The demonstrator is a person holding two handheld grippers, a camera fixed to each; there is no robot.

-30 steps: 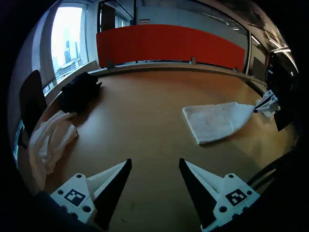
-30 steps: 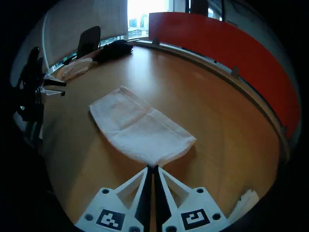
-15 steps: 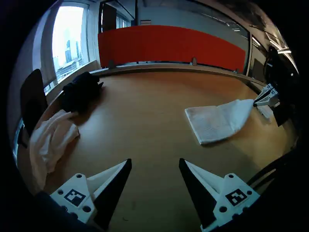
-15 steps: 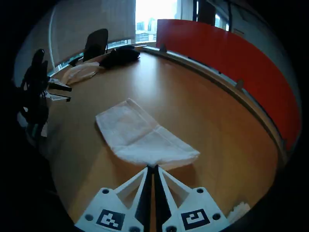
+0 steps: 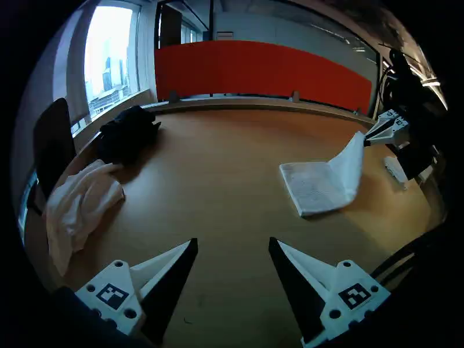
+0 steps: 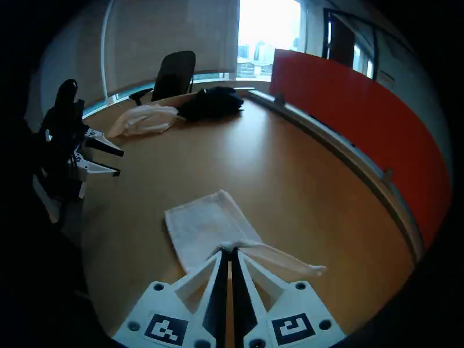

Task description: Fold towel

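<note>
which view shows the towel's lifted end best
Left gripper view: side-on, the end of the white towel stands up off the table, pinched by the right gripper. The right gripper view foreshortens it close up.

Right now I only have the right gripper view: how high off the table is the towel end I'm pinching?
Observer: In the left gripper view, the right gripper holds the towel end well clear of the table. That part rises steeply and the rest lies flat.
Operator: Anything near my gripper I should know about?
Observer: A small white item lies on the table just past the lifted end. I cannot tell what it is.
Operator: Is the left gripper free to help?
Observer: Yes, the left gripper is open, with bare wood between its fingers.
</note>
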